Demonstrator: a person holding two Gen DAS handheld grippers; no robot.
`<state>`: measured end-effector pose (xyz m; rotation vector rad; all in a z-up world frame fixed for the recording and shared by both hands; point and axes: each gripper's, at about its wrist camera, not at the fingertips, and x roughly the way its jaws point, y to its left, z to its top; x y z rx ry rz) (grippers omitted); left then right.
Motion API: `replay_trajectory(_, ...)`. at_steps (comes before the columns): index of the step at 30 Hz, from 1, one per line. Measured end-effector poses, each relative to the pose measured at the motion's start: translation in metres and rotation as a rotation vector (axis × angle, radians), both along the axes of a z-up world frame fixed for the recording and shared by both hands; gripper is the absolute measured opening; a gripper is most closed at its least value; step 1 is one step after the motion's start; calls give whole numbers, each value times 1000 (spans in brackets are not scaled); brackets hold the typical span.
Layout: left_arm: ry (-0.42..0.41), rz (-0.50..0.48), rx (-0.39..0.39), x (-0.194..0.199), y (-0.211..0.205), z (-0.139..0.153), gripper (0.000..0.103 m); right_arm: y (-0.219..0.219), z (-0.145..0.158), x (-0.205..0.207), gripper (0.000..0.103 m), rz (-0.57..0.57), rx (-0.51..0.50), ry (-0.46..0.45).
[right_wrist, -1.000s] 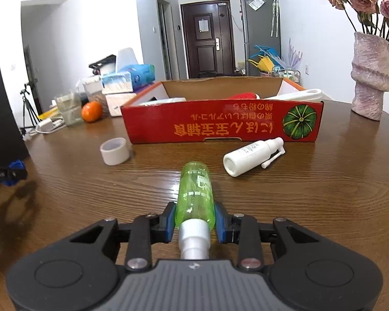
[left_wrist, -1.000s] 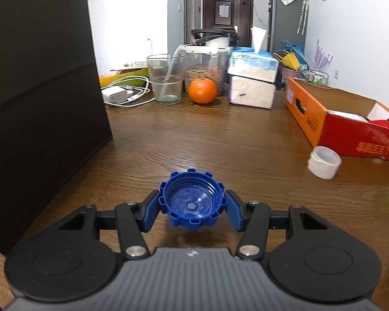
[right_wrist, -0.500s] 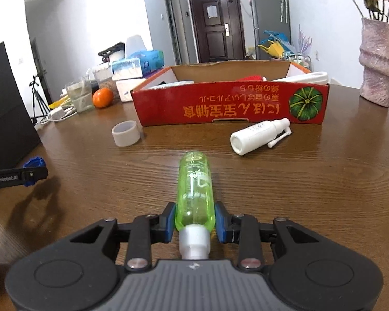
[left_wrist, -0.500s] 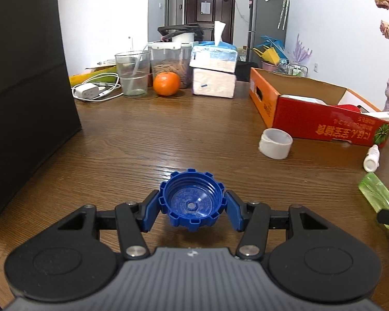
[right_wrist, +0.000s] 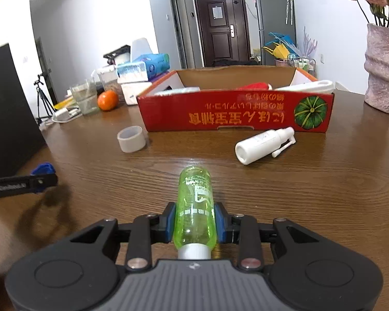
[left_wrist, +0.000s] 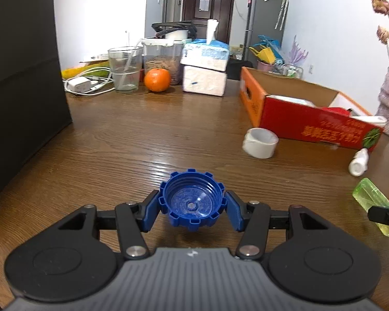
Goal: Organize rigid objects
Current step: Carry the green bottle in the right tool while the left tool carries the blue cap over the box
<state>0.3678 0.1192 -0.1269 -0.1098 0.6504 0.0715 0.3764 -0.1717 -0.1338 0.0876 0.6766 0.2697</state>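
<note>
Blue cap (left_wrist: 192, 202), ridged and notched around its rim, sits hollow side up, pinched between the left gripper (left_wrist: 192, 207) and its blue fingers (left_wrist: 150, 213), just above the wood-grain surface (left_wrist: 142, 140). Over on the right wrist view, the right gripper (right_wrist: 194, 223) clamps a clear green bottle (right_wrist: 194, 202) near its white neck, bottle pointing at the red cardboard box (right_wrist: 236, 114). Only this view shows the box's printed front and the white spray bottle (right_wrist: 264, 145) whole; the left view catches just its end. A smooth white tape roll (right_wrist: 131, 139) lies nearby.
</note>
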Motion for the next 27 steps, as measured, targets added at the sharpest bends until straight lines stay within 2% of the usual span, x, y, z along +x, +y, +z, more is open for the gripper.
replay_trajectory(2,3,-23,-17,-3,-7,6,55,-6,11,-6,30,19,20,7)
replay_trajectory(6,-5,-62,1,-12,-30,25,55,-16,37,-18,30,33,39,19)
replay_trajectory(16,-89,-125,4,-34,-76,107,55,-41,104,-38,30,14,78,-3)
replay_trajectory(23,-114,-141,21,-33,-102,158,55,-44,146,-42,30,27,89,-45)
replay_trajectory(27,-115,-139,41,-23,-115,177,55,-42,166,-36,30,25,92,-63)
